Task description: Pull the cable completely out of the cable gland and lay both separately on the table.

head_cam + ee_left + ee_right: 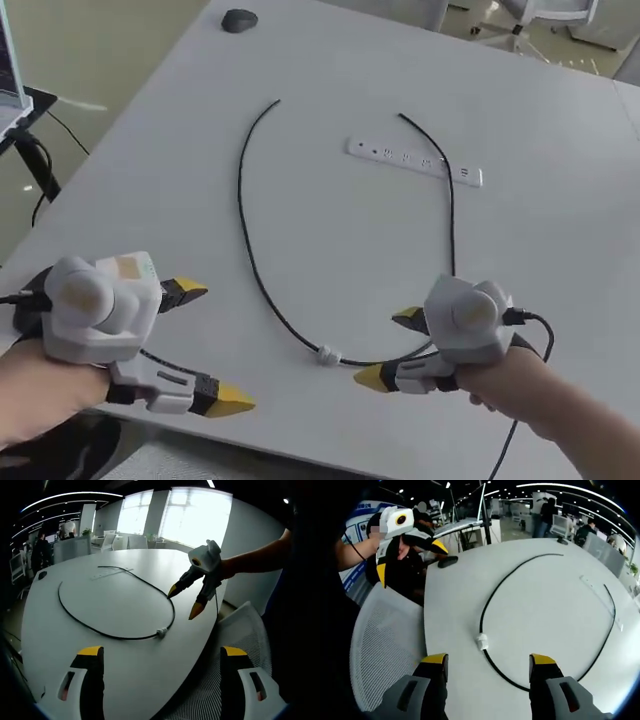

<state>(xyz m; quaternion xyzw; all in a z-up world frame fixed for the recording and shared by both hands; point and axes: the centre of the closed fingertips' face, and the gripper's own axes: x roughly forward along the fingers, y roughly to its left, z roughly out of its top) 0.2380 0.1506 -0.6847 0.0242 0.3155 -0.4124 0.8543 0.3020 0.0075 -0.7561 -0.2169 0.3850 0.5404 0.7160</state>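
Left gripper [218,348], nearest the viewer at lower left, is held at the near edge of the table [340,240]. Its yellow-tipped jaws are spread wide with nothing between them. Right gripper [385,348], at lower right, is likewise released, jaws apart, its tips near the cable gland [326,354] but clear of it. The small white gland lies on the white table, threaded on the black cable [243,215] at the bottom of the cable's U-shaped loop. Both cable ends point away from the viewer. A white power strip [415,162] meets the loop's right leg near its end. A dark mouse [239,20] rests at the far edge.
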